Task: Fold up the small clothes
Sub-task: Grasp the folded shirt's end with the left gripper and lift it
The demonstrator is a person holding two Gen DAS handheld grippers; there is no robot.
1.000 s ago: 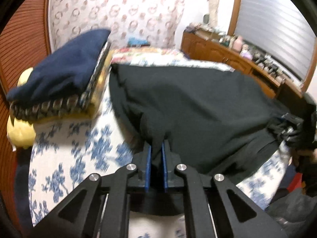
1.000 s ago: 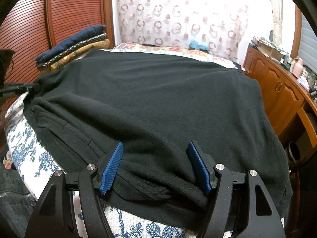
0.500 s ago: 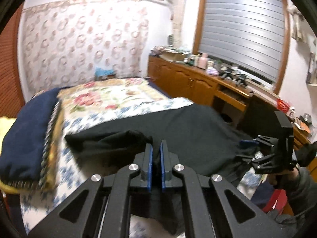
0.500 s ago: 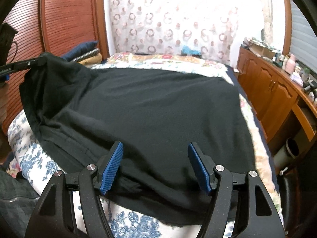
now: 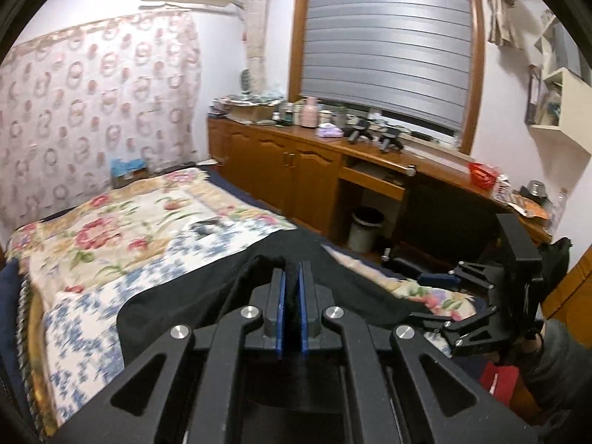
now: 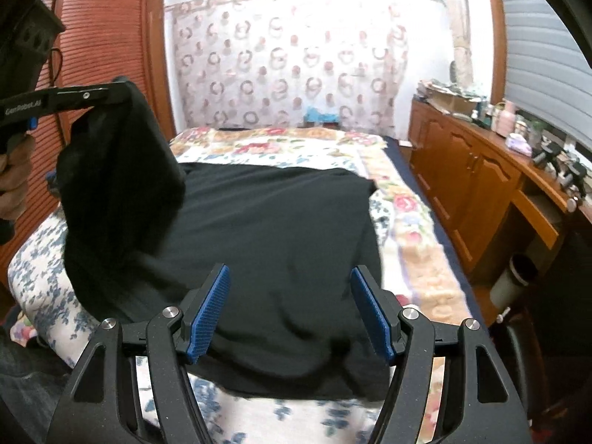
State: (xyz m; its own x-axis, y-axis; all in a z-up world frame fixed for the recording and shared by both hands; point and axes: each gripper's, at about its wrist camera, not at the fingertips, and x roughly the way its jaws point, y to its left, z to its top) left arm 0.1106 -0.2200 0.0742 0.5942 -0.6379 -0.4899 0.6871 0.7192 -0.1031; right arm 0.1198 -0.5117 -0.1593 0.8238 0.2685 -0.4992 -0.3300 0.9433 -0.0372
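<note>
Up close, left gripper [image 5: 290,307] pads clamped on black garment [image 6: 273,244] edge, lifted w/ corner hanging, right gripper [image 6: 290,310] fingers spread wide, low over near hem, rest of garment flat on floral bed [image 6: 418,255], curtain [image 6: 288,63] behind.

The left hand-held gripper [image 6: 122,92] has risen from bed level to well above the bed [image 6: 418,251], lifting the left edge of the black garment [image 6: 273,244] it pinches. That side, flat a second ago, now hangs as a raised flap over the rest.
</note>
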